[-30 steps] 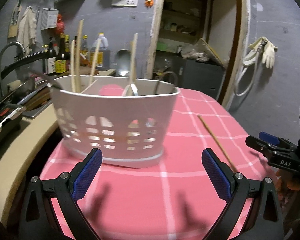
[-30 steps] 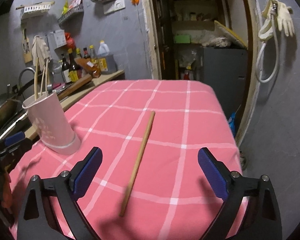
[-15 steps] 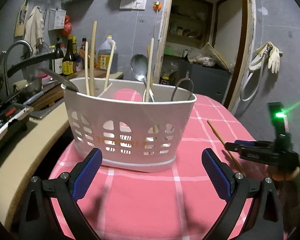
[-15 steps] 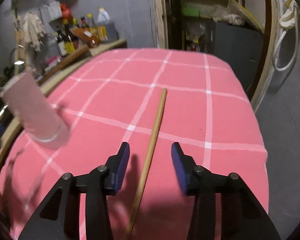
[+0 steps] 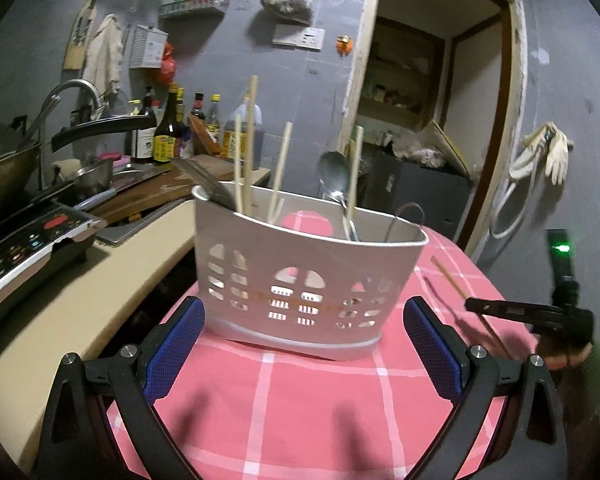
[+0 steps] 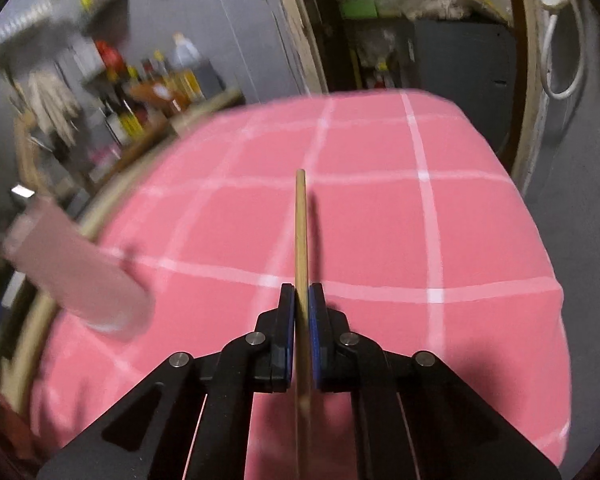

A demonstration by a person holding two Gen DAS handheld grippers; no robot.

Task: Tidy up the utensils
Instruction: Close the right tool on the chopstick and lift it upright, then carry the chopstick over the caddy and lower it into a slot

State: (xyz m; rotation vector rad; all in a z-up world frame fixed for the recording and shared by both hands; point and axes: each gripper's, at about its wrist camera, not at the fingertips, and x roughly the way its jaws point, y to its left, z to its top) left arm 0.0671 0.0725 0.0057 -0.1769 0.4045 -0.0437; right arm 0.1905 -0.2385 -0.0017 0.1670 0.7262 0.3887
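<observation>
A white slotted utensil caddy stands on the pink checked tablecloth, holding several wooden chopsticks and a metal spoon. My left gripper is open just in front of the caddy, one blue pad near each lower corner, with nothing held. A single wooden chopstick lies along the cloth, and my right gripper is closing tight on its near part, both pads pressing it. The left wrist view shows that chopstick and the right gripper to the caddy's right. The caddy is a blur in the right wrist view.
A counter on the left carries an induction cooker, a wok, a faucet and sauce bottles. Behind the table is a doorway; rubber gloves hang on the right wall. The cloth drops off at the table's right edge.
My right gripper went from wide open to shut around the lone chopstick, moving in over it. My left gripper stayed open and shifted a little, so the caddy sits more centred.
</observation>
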